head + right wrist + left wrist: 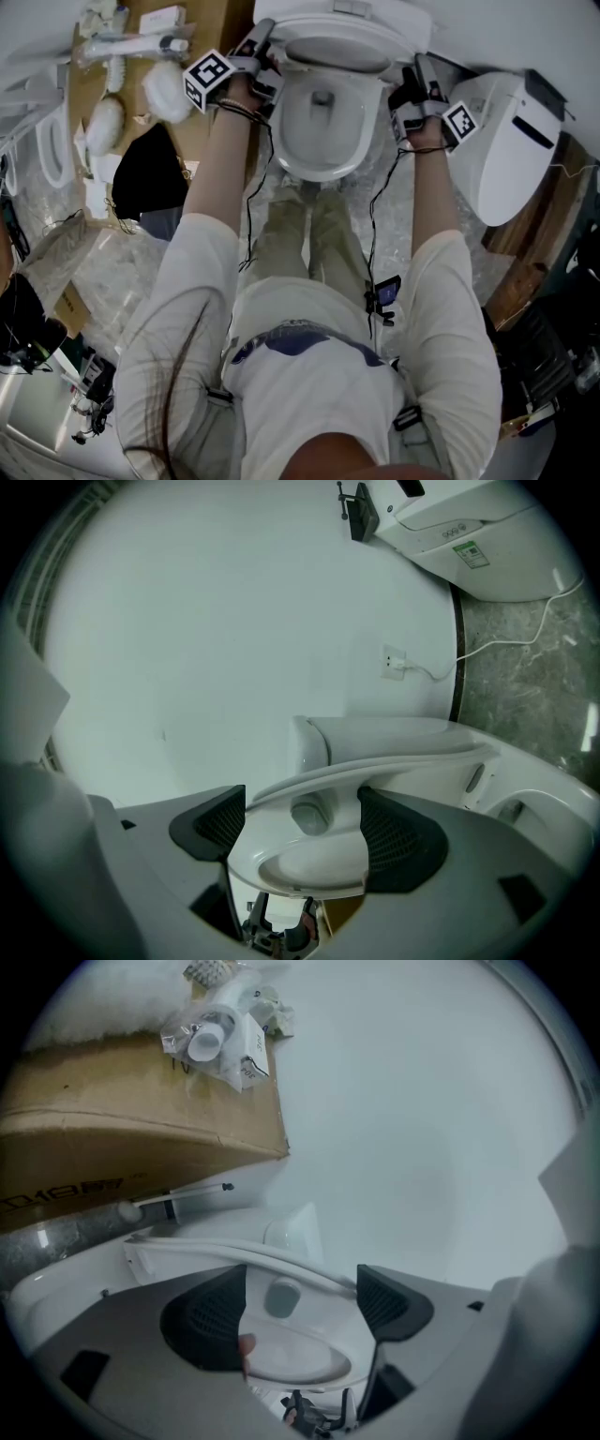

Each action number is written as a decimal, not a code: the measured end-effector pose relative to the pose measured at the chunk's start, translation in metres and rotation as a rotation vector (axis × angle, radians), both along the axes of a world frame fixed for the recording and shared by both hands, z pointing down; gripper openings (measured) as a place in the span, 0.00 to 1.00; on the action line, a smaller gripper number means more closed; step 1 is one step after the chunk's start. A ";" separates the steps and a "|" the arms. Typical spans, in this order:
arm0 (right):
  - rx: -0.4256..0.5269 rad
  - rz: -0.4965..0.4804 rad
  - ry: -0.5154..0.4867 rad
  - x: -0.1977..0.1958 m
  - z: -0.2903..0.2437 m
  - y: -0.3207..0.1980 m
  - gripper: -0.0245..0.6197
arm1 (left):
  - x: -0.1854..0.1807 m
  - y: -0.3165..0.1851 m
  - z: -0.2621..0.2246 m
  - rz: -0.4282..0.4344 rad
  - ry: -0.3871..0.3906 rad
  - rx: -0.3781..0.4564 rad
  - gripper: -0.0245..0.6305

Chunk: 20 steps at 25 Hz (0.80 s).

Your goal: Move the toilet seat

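Evidently, the grey left gripper (265, 58) and right gripper (412, 89) flank the white ceramic toilet bowl (323, 141) at upper centre, their fingers (398, 841) spread wide and clamping nothing, apparently to take the thin white plastic toilet seat (404, 764), which crosses both gaps, evenly from both sides.

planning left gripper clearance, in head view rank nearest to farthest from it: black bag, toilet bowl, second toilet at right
1. toilet bowl, right beside the left gripper
2. black bag, lower left on the floor
3. second toilet, far right
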State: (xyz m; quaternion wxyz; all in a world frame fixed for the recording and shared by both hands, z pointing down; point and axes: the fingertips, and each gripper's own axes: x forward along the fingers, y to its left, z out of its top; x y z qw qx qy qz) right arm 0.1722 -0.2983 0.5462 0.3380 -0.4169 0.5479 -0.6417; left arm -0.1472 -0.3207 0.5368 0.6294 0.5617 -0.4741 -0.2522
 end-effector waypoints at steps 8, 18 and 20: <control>0.006 0.020 0.000 0.000 0.002 0.000 0.66 | -0.001 0.000 0.000 -0.020 0.017 0.037 0.58; 0.014 0.030 0.055 0.001 0.000 0.004 0.66 | -0.002 0.004 -0.003 0.083 -0.027 0.103 0.58; 0.009 0.049 0.080 0.004 -0.001 0.007 0.66 | -0.002 0.006 -0.008 0.110 -0.049 0.119 0.58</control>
